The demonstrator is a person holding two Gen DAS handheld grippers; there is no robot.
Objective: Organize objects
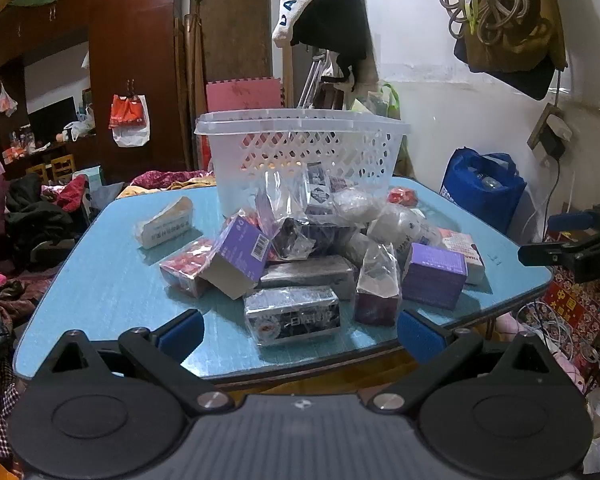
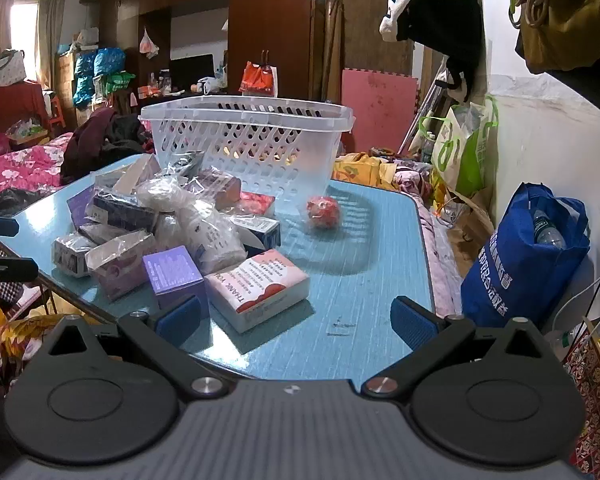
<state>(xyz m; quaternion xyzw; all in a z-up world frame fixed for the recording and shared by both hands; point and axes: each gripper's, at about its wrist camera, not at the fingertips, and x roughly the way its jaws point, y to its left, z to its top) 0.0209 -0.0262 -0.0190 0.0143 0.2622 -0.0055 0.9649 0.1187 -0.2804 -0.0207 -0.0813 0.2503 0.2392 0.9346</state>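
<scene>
A heap of small boxes and plastic-wrapped packets (image 1: 308, 256) lies on a blue table (image 1: 112, 280), in front of a clear white plastic basket (image 1: 300, 148). My left gripper (image 1: 300, 328) hangs open over the table's near edge, just short of a dark wrapped box (image 1: 292, 316). From the right wrist view the basket (image 2: 248, 136) stands behind the heap (image 2: 160, 224). A pink-and-white box (image 2: 260, 288) and a purple box (image 2: 174, 276) lie nearest my right gripper (image 2: 296, 320), which is open and holds nothing. A red wrapped ball (image 2: 323, 207) sits alone beside the basket.
A white carton (image 1: 166, 224) lies apart at the table's left. A blue bag (image 2: 528, 256) stands on the floor to the right of the table (image 2: 380, 280). Bedding and clothes (image 1: 24, 216) are piled to the left. Bags hang on the wall (image 1: 508, 24) above.
</scene>
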